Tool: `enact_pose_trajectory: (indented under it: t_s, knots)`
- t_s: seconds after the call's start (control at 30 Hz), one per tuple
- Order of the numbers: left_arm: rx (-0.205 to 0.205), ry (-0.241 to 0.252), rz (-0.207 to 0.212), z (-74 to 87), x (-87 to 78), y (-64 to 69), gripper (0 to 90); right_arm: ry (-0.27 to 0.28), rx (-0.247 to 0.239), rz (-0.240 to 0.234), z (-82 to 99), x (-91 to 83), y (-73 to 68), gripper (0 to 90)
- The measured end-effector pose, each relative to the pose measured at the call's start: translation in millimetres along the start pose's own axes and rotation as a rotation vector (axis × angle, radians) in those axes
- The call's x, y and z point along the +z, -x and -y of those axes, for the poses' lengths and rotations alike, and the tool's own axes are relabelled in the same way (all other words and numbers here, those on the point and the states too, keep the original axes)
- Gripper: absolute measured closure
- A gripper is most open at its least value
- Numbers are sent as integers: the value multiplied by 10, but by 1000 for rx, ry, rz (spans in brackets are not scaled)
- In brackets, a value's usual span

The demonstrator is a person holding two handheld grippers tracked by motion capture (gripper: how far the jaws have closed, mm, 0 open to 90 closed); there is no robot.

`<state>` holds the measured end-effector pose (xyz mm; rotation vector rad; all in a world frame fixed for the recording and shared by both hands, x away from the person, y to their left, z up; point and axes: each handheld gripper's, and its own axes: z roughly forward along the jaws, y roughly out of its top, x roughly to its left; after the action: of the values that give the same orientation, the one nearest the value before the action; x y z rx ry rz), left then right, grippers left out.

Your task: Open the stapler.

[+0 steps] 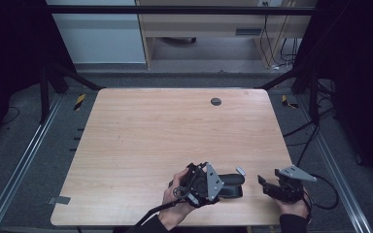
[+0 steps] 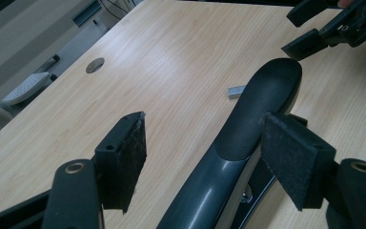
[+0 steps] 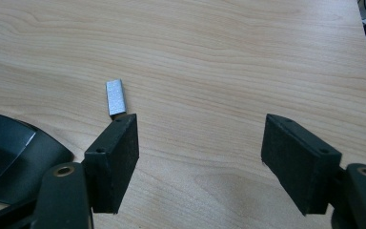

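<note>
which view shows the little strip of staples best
The right gripper view: the staple strip lies close and sharp on the bare table, just beyond the right gripper's fingers. In the left gripper view it is small, beside the stapler. In the high view it is a tiny pale fleck.

A dark grey stapler (image 1: 229, 185) lies flat on the worktop (image 1: 165, 131) near its front edge — long body gloss-dark, rounded at one end. Just beside that end rests a small silver staple strip (image 1: 241, 171).
</note>
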<state>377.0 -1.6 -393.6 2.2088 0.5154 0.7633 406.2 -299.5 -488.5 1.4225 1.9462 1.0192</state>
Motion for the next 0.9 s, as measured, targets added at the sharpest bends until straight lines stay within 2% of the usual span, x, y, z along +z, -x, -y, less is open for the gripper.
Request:
enact_pose_trajectory:
  t_s: [0.13,0.5,0.9]
  knots:
    - [28,-10,3,-20,21,45,311,-1,-1,0,0,-1,0,296]
    - [59,-18,6,-81,53,139,300,-4,1,-6,-2,-6,-1,317]
    - [136,-43,-14,-114,100,261,293,-9,0,-11,-2,-9,1,343]
